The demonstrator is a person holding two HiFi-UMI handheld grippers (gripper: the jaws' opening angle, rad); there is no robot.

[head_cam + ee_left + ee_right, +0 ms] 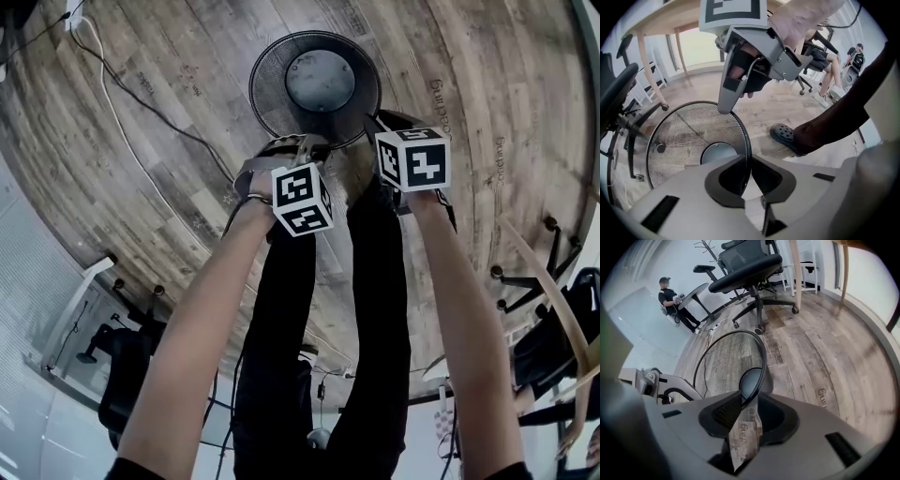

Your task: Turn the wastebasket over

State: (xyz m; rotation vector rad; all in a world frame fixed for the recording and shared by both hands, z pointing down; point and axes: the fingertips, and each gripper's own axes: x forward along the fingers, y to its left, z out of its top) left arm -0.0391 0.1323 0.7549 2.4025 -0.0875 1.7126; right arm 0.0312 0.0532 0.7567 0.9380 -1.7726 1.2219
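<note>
A black wire-mesh wastebasket (272, 86) stands mouth up on the wooden floor, its round base visible inside. In the head view both grippers reach down to its near rim, the left gripper (298, 142) at the near left and the right gripper (382, 122) at the near right. In the left gripper view the jaws (749, 161) are shut on the thin rim, with the mesh wall (689, 136) beyond. The right gripper view shows its jaws (757, 397) closed on the rim of the wastebasket (726, 364) too. The right gripper's finger (725, 101) rests at the far rim.
The person's dark-trousered legs stand close behind the basket, one clog (785, 135) beside it. A white cable (141, 122) runs across the floor to the left. An office chair (750, 268) stands beyond the basket, a table leg (647, 70) and another chair (618, 103) nearby. A person (670, 298) sits far off.
</note>
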